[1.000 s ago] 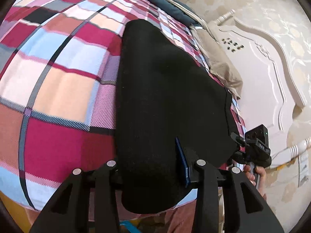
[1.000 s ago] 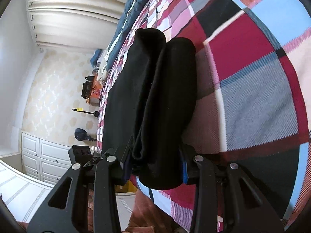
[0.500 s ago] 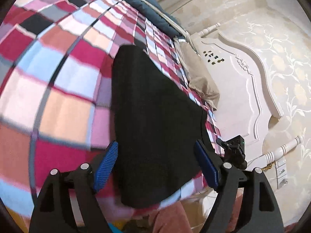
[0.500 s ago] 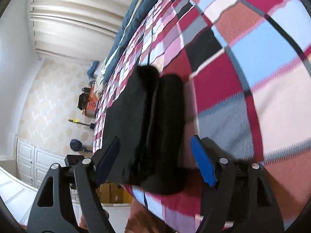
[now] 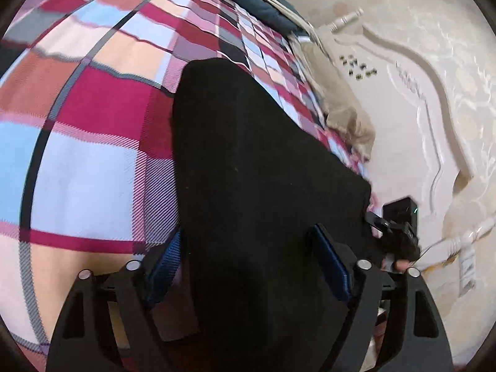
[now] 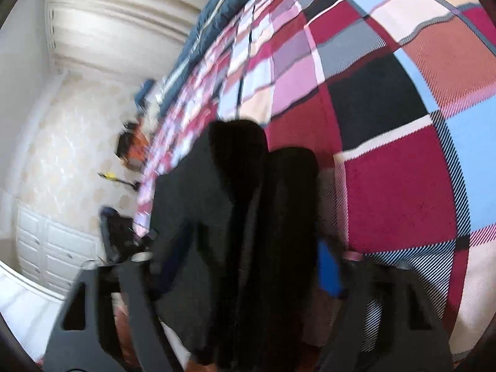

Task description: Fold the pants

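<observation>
Black pants (image 5: 248,161) lie folded into a long bundle on a plaid bedspread (image 5: 93,117). My left gripper (image 5: 248,266) is open, its blue pads either side of the near end of the bundle. In the right wrist view the pants (image 6: 248,204) show as stacked folds seen end-on. My right gripper (image 6: 245,263) is open and straddles that end; its blue right pad (image 6: 328,272) sits beside the cloth. The right gripper also shows in the left wrist view (image 5: 400,226) at the bed's edge. This view is blurred.
A white carved headboard (image 5: 418,99) and a beige pillow (image 5: 347,114) lie right of the bed. A dark blue quilt (image 5: 257,3) lies along the far side. White cabinets (image 6: 52,248) and small objects by the wall stand past the bed's edge.
Both grippers were shut on the pants' end a second ago, then opened wide and drew back. Now both have moved in close over the bundle again, jaws still open.
</observation>
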Demonstrator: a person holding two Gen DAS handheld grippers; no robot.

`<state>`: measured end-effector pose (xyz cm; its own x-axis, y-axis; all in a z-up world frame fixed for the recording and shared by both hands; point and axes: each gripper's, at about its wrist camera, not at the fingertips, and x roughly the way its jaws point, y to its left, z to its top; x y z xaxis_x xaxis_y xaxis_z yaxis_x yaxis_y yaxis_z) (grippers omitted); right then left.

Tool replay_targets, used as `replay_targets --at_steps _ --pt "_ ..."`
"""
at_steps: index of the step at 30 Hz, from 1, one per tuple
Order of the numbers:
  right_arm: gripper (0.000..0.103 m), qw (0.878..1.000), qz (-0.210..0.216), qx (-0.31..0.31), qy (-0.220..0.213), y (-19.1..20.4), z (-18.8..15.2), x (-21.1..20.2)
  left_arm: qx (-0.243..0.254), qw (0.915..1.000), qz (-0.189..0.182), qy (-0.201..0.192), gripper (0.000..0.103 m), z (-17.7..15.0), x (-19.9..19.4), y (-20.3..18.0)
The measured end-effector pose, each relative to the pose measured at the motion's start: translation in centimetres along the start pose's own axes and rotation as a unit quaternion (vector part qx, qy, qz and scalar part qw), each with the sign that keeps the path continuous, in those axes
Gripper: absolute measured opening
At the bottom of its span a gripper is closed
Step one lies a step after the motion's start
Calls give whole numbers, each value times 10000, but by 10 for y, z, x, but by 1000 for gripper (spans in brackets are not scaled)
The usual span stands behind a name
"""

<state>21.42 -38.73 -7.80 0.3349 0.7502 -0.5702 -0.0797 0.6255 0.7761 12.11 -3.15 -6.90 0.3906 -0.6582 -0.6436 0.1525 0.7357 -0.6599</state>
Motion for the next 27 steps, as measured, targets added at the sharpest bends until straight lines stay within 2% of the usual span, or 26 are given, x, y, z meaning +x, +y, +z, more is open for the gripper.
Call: replay_targets --at_steps 4,9,16,24,27 --pt "43 9995 253 139 -104 -5 -3 -1 393 9984 411 -55 51 -2 1 -10" --pt "41 9992 267 196 -222 -1 -4 -1 519 9960 701 -212 33 -3 -5 -20" --pt "40 9991 303 217 -213 11 -4 13 627 9933 924 -310 30 3 -12 -16" --pt "40 9985 499 189 -84 27 -5 43 427 9922 1089 -433 30 11 -33 11" --pt "40 9982 550 229 -72 26 -5 45 351 9929 1049 -439 30 11 -35 17"
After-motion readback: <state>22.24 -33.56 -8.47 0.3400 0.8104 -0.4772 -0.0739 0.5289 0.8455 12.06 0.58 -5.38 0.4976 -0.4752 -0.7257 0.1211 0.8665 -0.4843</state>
